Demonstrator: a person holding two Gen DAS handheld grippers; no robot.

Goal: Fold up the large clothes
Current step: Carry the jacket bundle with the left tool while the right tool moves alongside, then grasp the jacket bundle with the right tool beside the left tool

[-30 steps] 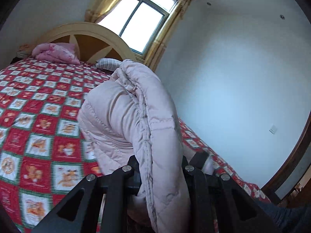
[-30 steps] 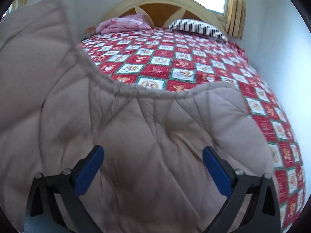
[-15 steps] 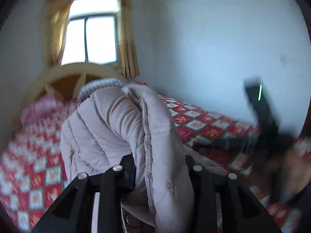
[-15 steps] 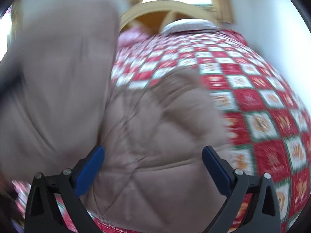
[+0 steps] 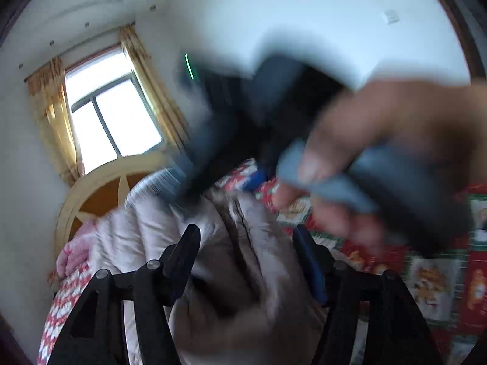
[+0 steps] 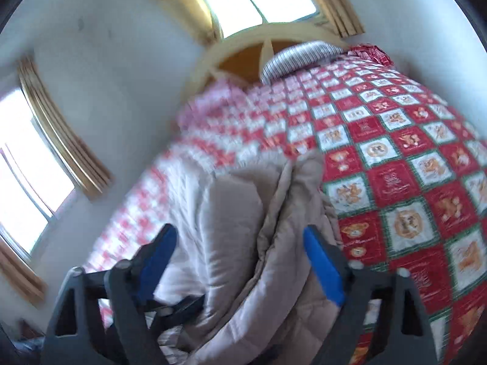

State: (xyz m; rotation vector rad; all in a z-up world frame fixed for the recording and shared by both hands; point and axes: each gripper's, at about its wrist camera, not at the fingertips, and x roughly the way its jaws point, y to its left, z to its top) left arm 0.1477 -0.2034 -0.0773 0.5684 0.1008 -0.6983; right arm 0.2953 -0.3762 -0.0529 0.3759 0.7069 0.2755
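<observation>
A pale pink quilted puffer jacket [image 5: 243, 279] is bunched up over the red checked bedspread. It also shows in the right wrist view [image 6: 243, 243]. My left gripper [image 5: 246, 249] has its jaws spread wide with the jacket's folds lying between them. My right gripper [image 6: 240, 252] is open with its blue pads either side of the bunched jacket. In the left wrist view the right gripper body [image 5: 258, 121] and the hand [image 5: 380, 158] holding it pass close in front, blurred.
The bed carries a red, white and green checked bedspread [image 6: 395, 158]. A striped pillow [image 6: 301, 56] and a pink blanket [image 5: 73, 255] lie by the curved wooden headboard [image 6: 243, 51]. Windows with yellow curtains [image 5: 103, 121] are behind. White walls stand close on both sides.
Both grippers have swung fast and tilted. The left jaws, shut on the jacket before, have spread apart. The right gripper and hand have moved across in front of the left camera.
</observation>
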